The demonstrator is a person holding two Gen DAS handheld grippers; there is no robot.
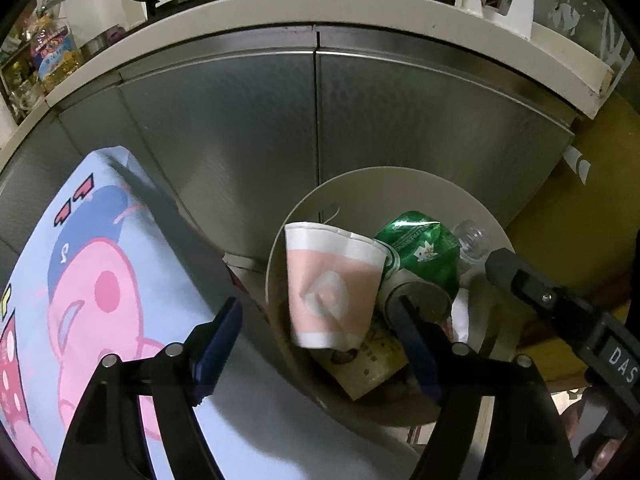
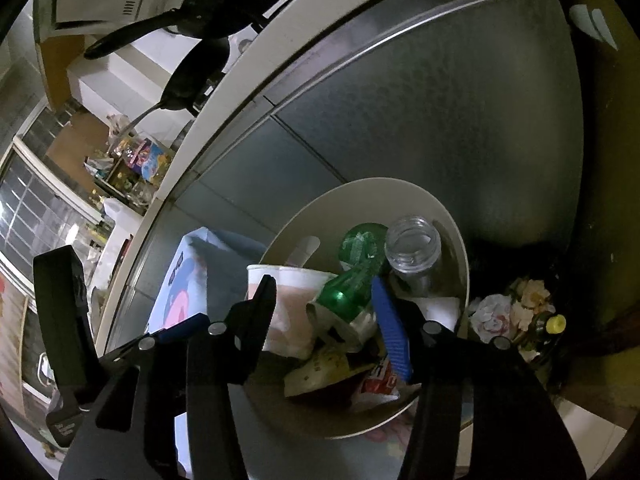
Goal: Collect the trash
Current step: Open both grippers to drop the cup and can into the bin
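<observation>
Most trash already lies inside the round beige plastic bin (image 1: 494, 236): a pink-and-white paper cup (image 1: 332, 288), a crushed green can (image 1: 420, 246), a clear plastic bottle (image 2: 414, 254). Above the bin both the left gripper (image 1: 320, 344) and the right gripper (image 2: 328, 316) stand spread, pinching nothing. Crumpled paper (image 2: 504, 314) beside the bin probably remains.

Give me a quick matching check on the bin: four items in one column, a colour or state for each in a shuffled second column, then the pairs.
Items:
1. paper cup
2. crushed can
3. clear bottle
4. left gripper

Colour or state:
A. green, dented
B. transparent, cap off
C. open, nothing between its fingers
D. pink and white, tipped on its side

Pairs: 1-D, 2-A, 3-B, 4-C
</observation>
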